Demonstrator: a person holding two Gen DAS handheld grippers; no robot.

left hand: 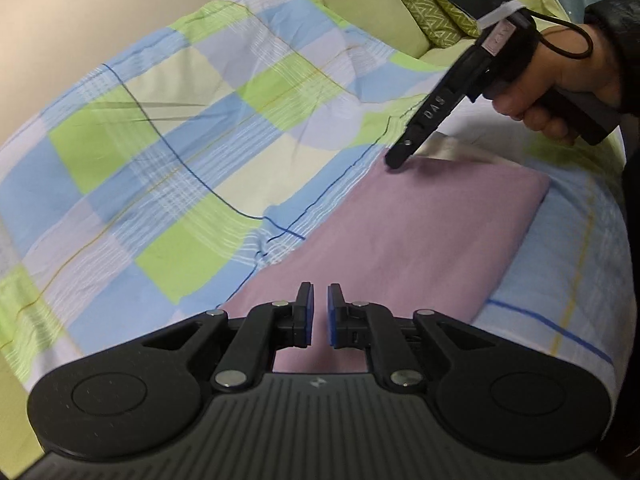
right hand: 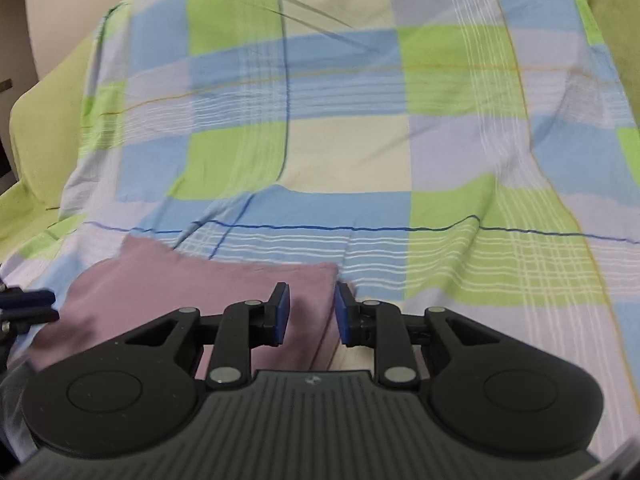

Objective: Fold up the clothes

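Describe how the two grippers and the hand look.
Both the left gripper and right gripper are black, with ribbed grey tops, silver pivot pins and blue-padded fingers. The right one carries "DAS" lettering, a green light and a black cable. The hand wears a dark sleeve.

Bed [left hand: 132,152] was covered by a checked sheet in blue, green, lilac and cream, wrinkled, with thin dark-blue lines. A folded mauve garment [left hand: 404,232] lay flat on the sheet near the front edge. Green patterned pillows [left hand: 424,4] sat at the far end.
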